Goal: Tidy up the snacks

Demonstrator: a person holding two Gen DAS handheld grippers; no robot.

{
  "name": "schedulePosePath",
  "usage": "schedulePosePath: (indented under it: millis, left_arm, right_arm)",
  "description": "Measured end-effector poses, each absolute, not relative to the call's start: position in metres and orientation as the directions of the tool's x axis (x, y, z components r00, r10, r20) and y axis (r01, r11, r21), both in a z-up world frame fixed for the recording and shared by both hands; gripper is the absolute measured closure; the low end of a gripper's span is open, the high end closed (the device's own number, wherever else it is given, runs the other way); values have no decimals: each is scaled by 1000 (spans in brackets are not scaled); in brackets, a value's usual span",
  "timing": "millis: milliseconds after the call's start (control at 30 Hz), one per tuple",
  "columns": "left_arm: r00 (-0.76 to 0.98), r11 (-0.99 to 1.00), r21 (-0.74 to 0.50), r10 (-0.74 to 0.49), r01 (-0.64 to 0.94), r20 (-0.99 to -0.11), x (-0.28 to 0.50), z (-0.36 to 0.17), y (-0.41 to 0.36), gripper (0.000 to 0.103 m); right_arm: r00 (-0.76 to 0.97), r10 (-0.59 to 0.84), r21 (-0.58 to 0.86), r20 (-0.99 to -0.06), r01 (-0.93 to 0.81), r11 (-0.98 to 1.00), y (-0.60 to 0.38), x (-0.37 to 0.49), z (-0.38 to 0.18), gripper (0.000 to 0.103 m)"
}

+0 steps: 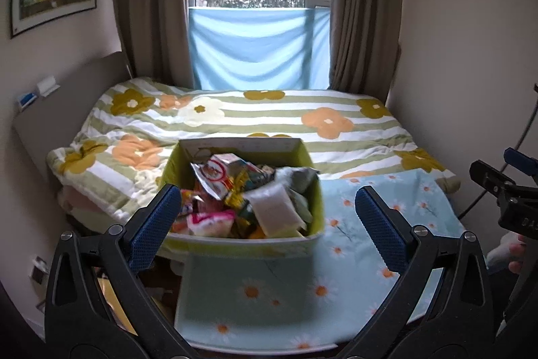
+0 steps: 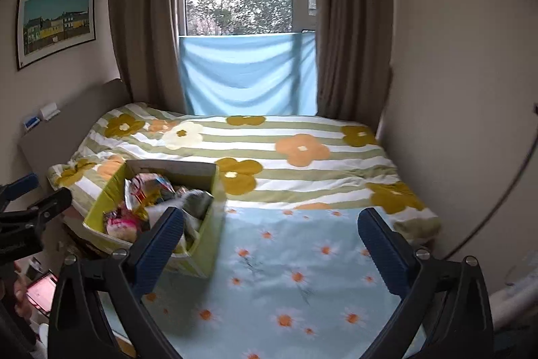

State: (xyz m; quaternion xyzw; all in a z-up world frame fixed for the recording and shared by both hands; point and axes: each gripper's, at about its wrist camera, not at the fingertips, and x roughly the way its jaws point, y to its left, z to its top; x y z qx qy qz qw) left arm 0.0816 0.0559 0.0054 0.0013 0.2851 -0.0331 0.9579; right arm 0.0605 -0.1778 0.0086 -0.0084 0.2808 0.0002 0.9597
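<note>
— Nearest the lens, what do you see?
— Left tongs (image 1: 267, 219), black arms with ribbed blue pads, spread wide and gripping nothing, hovering level over the front of the green cardboard box (image 1: 312, 217).
— And the box?
— Square, open-topped, heaped with crinkly snack packets (image 1: 235, 190); it sits on the daisy-print blue cloth (image 2: 302, 258) at the bed's near edge.
— Right tongs (image 2: 270, 244)?
— Gaping too, empty, above that smooth cloth, right of the box. Behind lies a puffy striped flower quilt (image 2: 302, 157).
</note>
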Motion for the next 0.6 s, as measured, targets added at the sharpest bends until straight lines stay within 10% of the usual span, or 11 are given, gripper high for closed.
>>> schedulePosePath:
  millis: [600]
  left_arm:
    - [872, 999, 15, -28, 41, -488, 7, 18, 24, 0]
  right_arm:
    - [873, -3, 12, -487, 10, 1000, -203, -3, 11, 0]
